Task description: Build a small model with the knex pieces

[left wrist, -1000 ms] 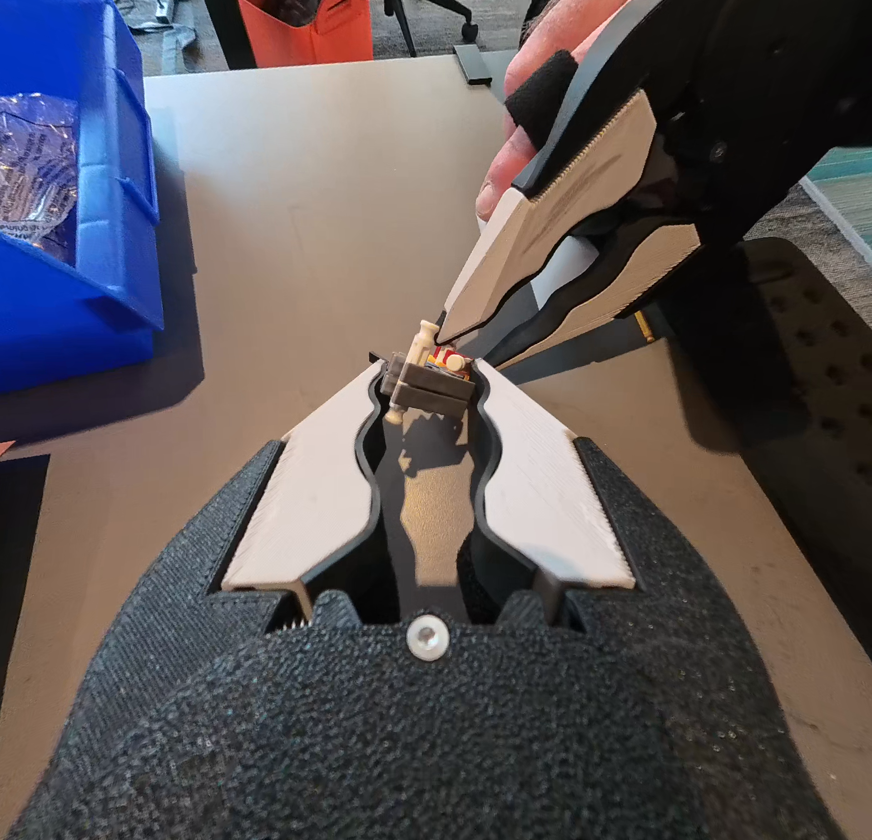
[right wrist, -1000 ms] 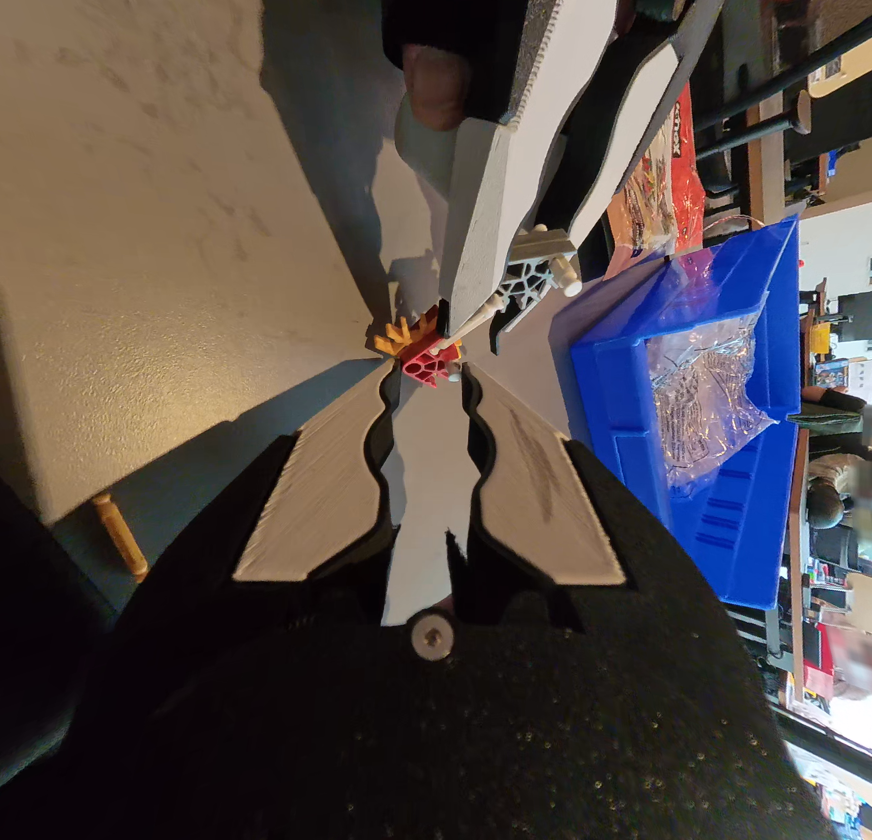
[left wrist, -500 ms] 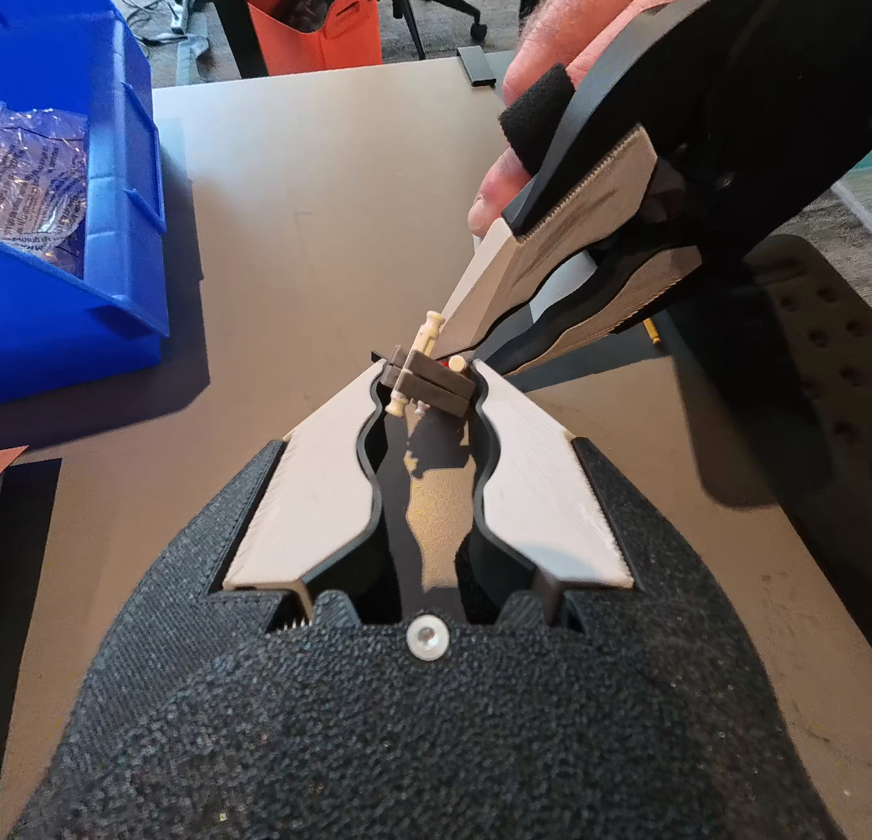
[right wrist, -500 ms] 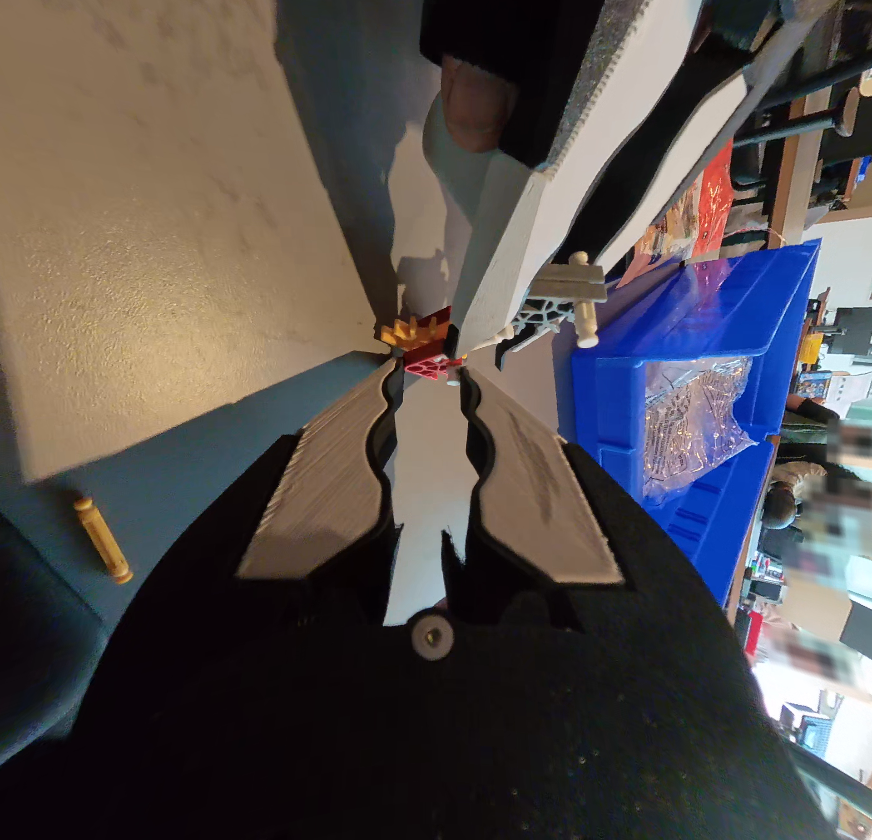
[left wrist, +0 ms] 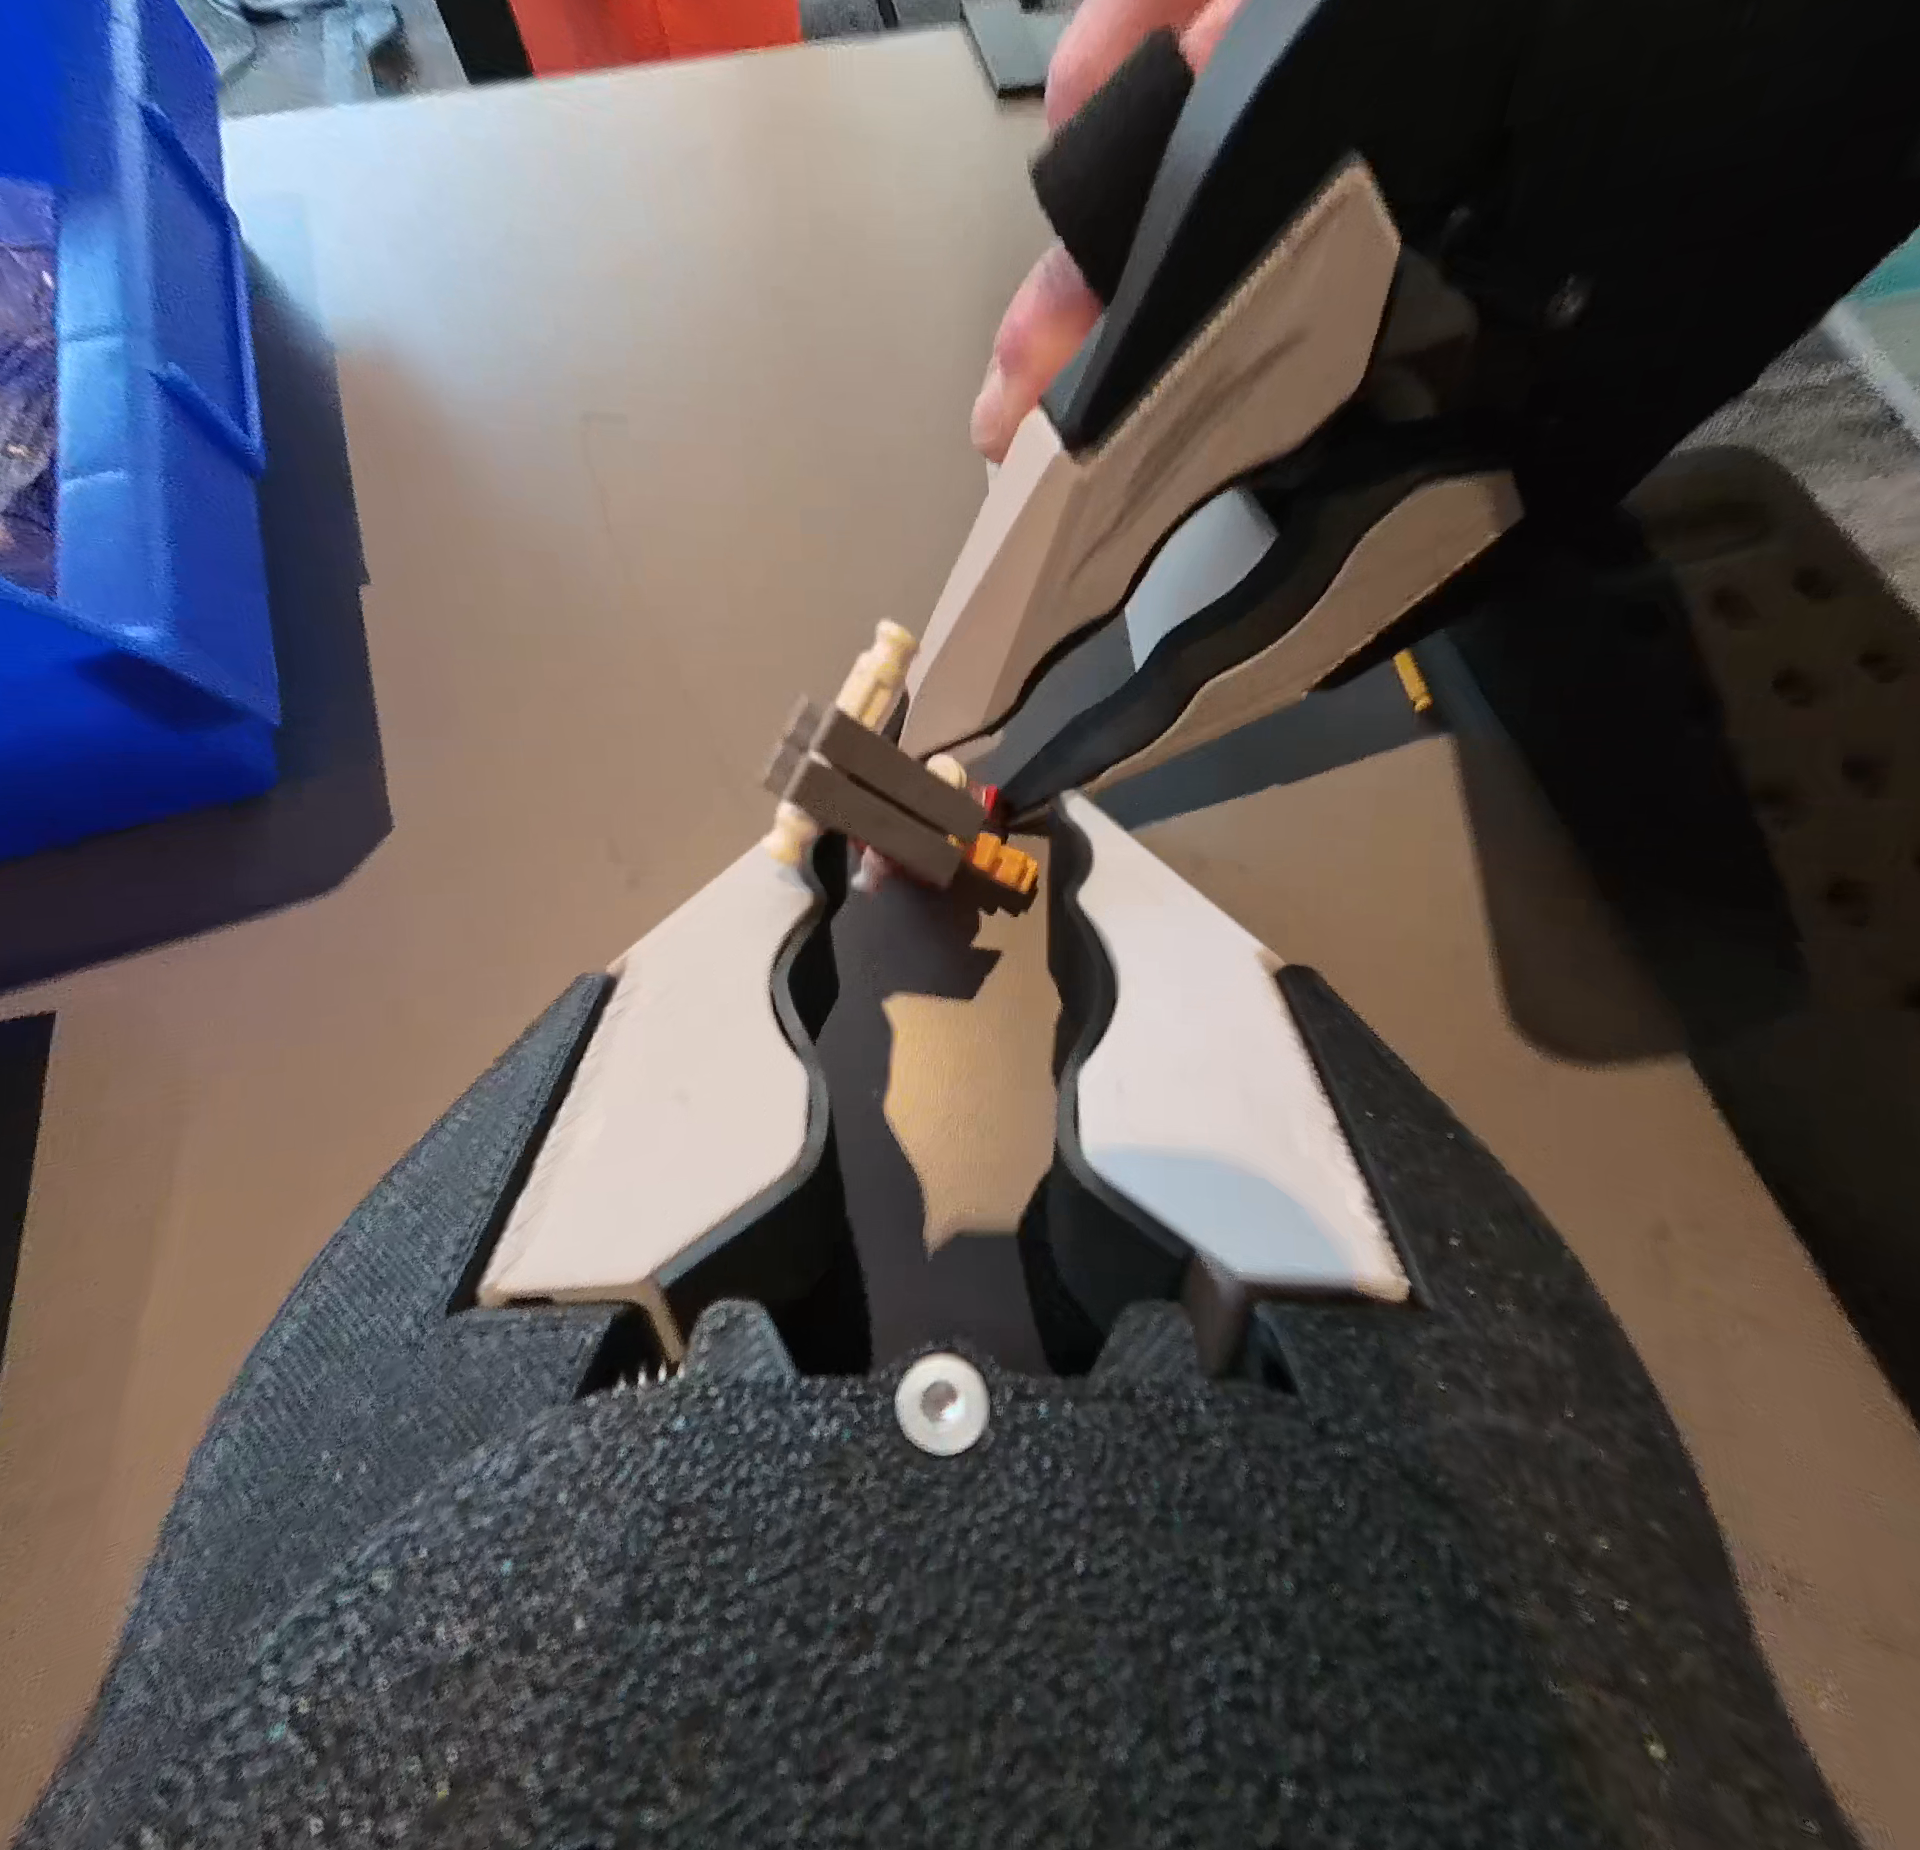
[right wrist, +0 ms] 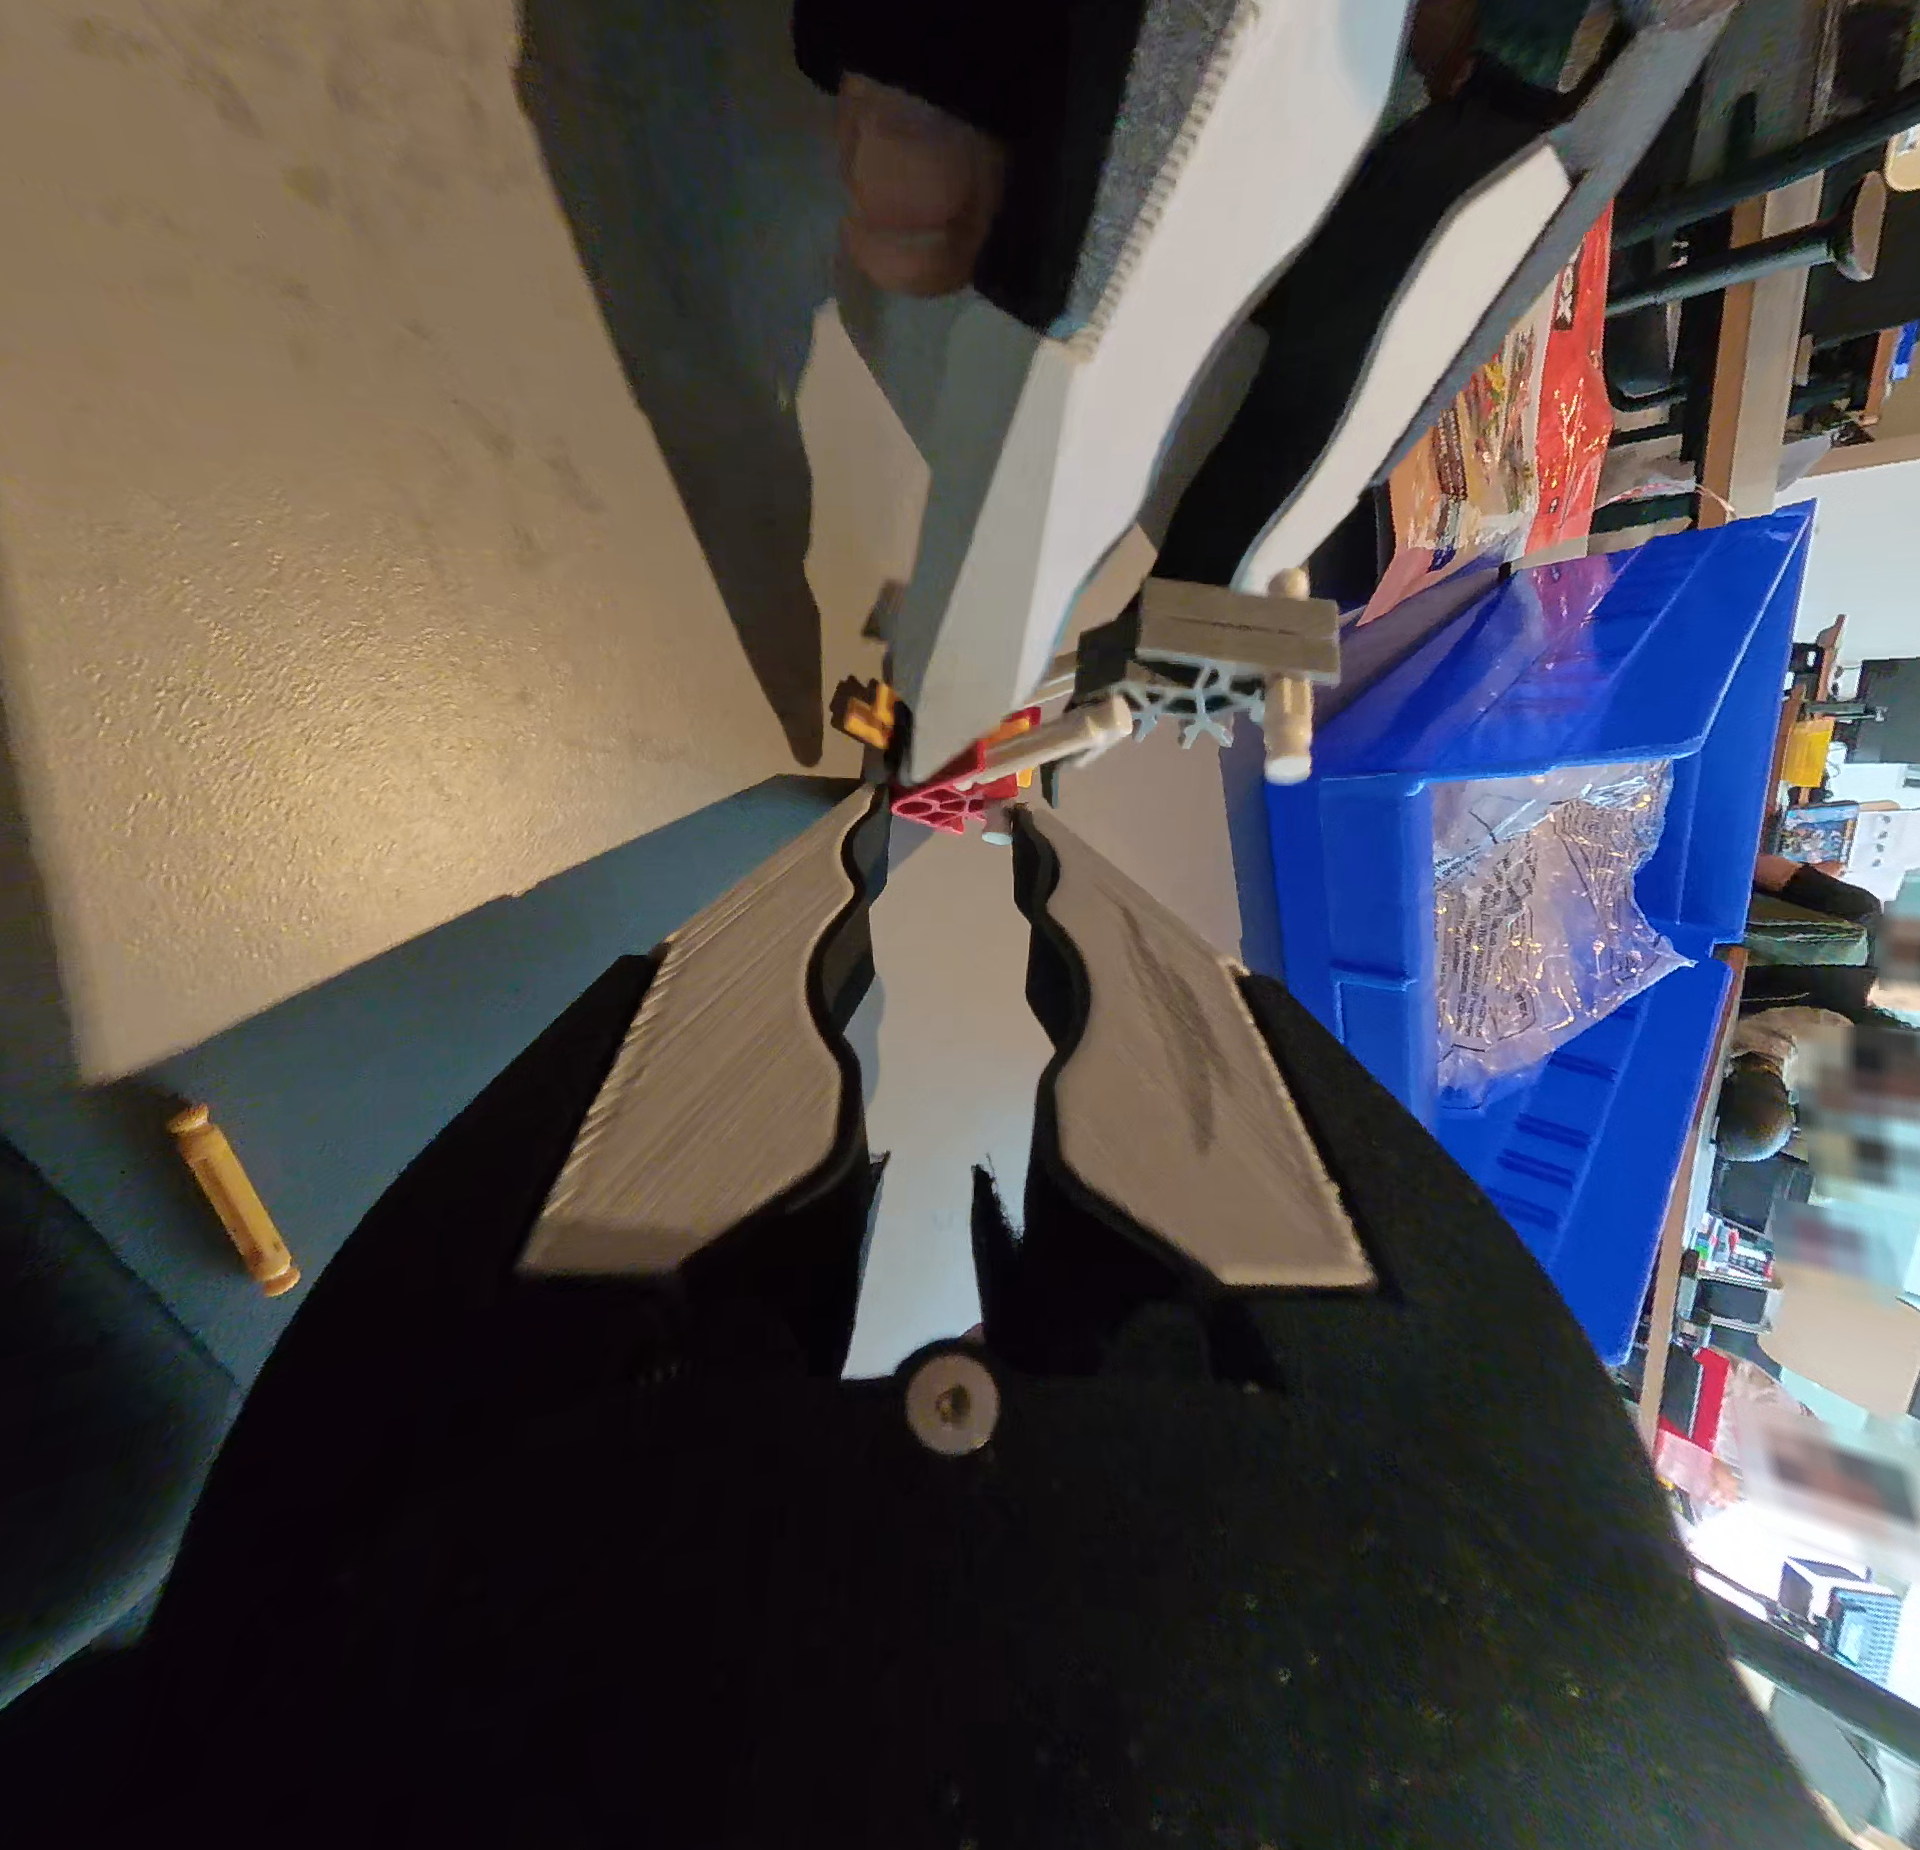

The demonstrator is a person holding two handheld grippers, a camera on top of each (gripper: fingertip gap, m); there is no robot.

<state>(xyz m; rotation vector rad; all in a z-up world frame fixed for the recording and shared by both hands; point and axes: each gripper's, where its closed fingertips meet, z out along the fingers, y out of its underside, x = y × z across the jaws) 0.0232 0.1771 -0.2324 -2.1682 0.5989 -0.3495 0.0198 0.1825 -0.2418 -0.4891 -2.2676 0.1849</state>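
Toy assembly (left wrist: 894, 798): a small cluster of construction-toy parts held in the air above the table, at the meeting point of both grippers' tips.
Grey blocks (left wrist: 883, 787): two flat grey pieces stacked together, forming the assembly's far-left side in the left wrist view; in the right wrist view they (right wrist: 1236, 628) sit beyond the red piece.
White rod (left wrist: 878, 673): runs through the grey blocks, one end sticking up past them, the other end touching the left gripper's left fingertip.
Red piece (right wrist: 951, 798): a red connector at the assembly's near end in the right wrist view, lying between the right gripper's fingertips.
Orange piece (left wrist: 1003, 860): a small toothed part beside the red piece, just inside the left gripper's right fingertip.
Left gripper (left wrist: 940, 855): fingers stand apart at a moderate gap; the assembly sits between the tips, the left tip touching the rod, the right tip close to the orange piece. A firm grip cannot be told.
Right gripper (right wrist: 940, 813): fingers narrowed around the red piece, tips at either side of it.
Table (left wrist: 644, 366): tan surface below the assembly.
Blue bin (left wrist: 114, 512): left of the assembly, holding a clear plastic bag (right wrist: 1527, 927).
Yellow rod (right wrist: 234, 1200): lies alone on the table, well apart from the assembly.
Hand (left wrist: 1049, 346): bare fingers behind the right gripper.
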